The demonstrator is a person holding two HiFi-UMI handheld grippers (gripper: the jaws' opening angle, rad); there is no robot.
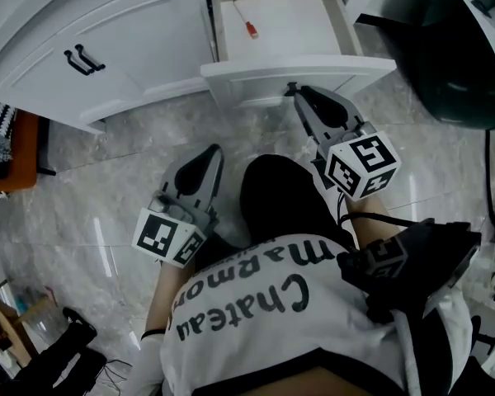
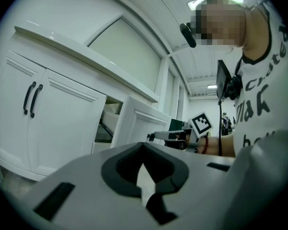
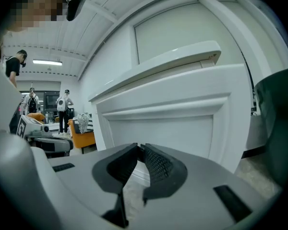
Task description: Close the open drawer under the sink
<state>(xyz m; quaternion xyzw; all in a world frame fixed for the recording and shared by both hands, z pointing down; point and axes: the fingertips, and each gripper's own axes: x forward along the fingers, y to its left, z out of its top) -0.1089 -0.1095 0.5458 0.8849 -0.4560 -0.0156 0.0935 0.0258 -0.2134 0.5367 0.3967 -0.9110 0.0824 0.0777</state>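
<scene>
The open drawer [image 1: 290, 25] sits just ahead of the right gripper [image 1: 294, 91], whose jaws are together and empty. The left gripper [image 1: 213, 150], likewise closed on nothing, hangs well back. The rigid front panel [image 3: 173, 114] probably glides lightly, so push flat at mid-panel, with no grasp needed.

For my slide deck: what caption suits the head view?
Right gripper poised at the open drawer front; left gripper back over the marble floor.
</scene>
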